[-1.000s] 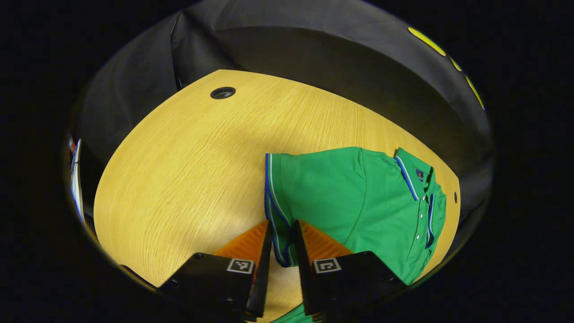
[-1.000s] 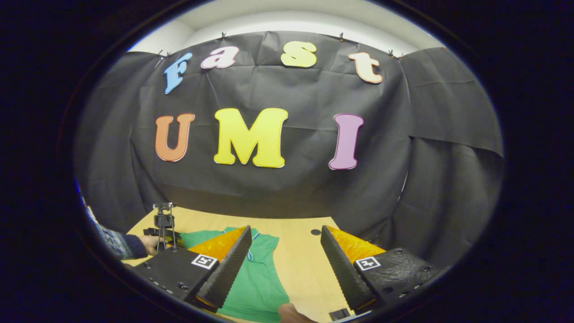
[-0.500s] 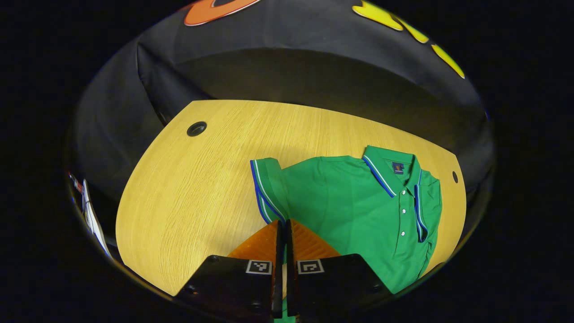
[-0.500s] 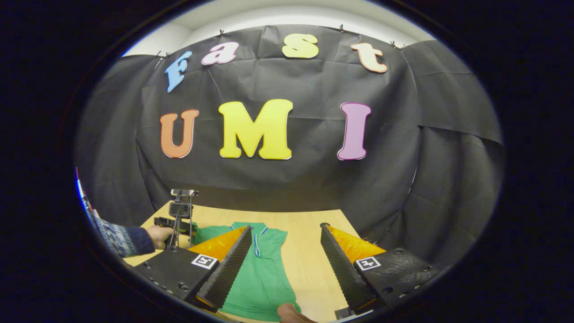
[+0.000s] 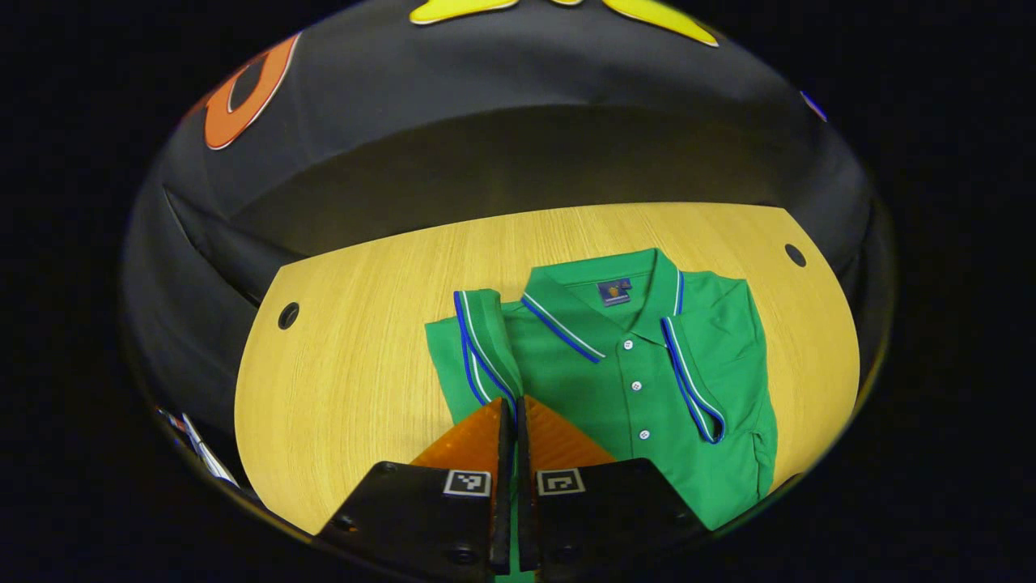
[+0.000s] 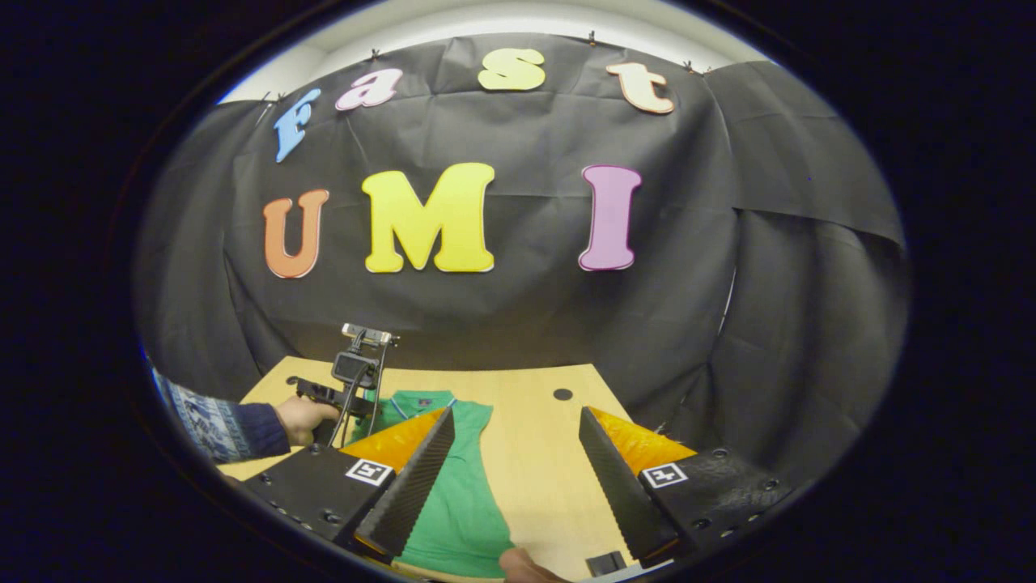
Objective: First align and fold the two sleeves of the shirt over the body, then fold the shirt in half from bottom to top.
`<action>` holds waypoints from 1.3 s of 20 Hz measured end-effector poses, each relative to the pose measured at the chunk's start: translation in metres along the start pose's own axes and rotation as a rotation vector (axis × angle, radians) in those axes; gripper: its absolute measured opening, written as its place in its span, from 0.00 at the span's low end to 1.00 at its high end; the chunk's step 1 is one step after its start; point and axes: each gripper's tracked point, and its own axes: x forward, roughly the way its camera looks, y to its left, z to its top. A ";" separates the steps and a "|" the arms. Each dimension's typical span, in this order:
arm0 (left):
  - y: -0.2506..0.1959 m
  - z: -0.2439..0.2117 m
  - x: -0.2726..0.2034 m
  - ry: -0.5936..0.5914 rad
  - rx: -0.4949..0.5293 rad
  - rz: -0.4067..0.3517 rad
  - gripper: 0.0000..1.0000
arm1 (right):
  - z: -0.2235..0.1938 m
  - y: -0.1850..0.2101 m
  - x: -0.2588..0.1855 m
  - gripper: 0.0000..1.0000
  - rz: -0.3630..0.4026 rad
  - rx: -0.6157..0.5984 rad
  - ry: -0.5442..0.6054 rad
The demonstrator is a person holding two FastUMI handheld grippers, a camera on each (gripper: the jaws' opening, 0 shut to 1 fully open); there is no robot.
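We see a light yellow wood-grain tabletop (image 5: 364, 364) with rounded corners and small round dark cable holes (image 5: 288, 315) near its far corners. Behind and around it hangs a creased black cloth wall (image 6: 518, 316), clipped along its top edge. Above the cloth we make out a strip of pale, brightly lit wall or ceiling (image 6: 502, 24); the tabletop is evenly lit.

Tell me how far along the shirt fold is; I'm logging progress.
Done: one sleeve already lies folded over the shirt body. In hand: the left gripper is shut on the other sleeve, carrying it inward. The right gripper hangs open, holding nothing. Left: laying that sleeve down, then the bottom-to-top fold.
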 end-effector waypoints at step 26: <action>0.070 -0.114 -0.187 -0.274 -0.194 -0.076 0.98 | -0.125 0.058 0.068 0.97 0.129 -0.171 0.261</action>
